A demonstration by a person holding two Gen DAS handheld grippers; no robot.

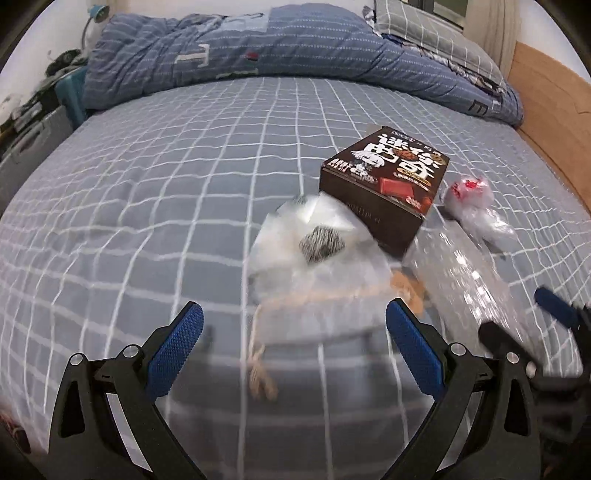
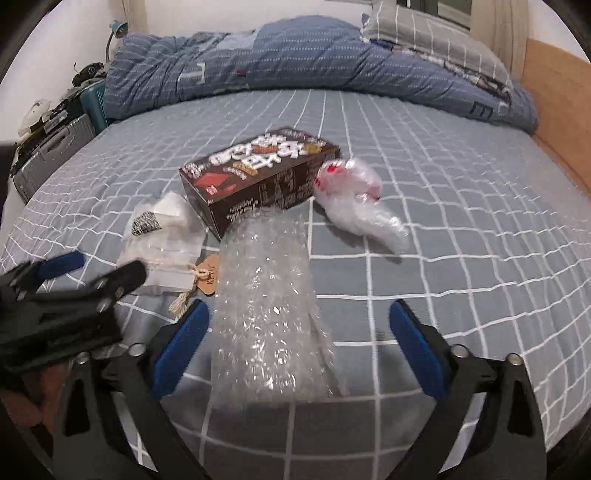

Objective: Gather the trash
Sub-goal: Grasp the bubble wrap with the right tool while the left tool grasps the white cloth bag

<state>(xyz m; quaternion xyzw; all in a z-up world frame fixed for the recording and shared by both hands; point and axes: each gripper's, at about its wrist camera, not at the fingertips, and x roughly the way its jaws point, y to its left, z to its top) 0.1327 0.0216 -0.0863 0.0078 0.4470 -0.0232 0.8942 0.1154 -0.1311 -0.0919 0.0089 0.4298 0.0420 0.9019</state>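
Observation:
Trash lies on a grey checked bed sheet point(image 1: 147, 206). A brown cookie box point(image 1: 388, 184) point(image 2: 258, 173) lies in the middle. A clear plastic bag point(image 1: 317, 251) point(image 2: 162, 240) with a string and brown tag point(image 2: 207, 273) lies left of it. A bubble wrap roll point(image 1: 465, 280) point(image 2: 266, 317) lies in front of the box. A crumpled clear wrapper with red print point(image 1: 472, 203) point(image 2: 354, 199) lies to the right. My left gripper point(image 1: 295, 347) is open, just short of the clear bag. My right gripper point(image 2: 299, 347) is open, with the bubble wrap between its fingers.
A blue folded quilt point(image 1: 258, 48) and a grey pillow point(image 1: 424, 26) lie at the far end of the bed. A wooden bed frame point(image 1: 554, 118) runs along the right. A grey case point(image 2: 51, 155) and clutter stand at the left edge.

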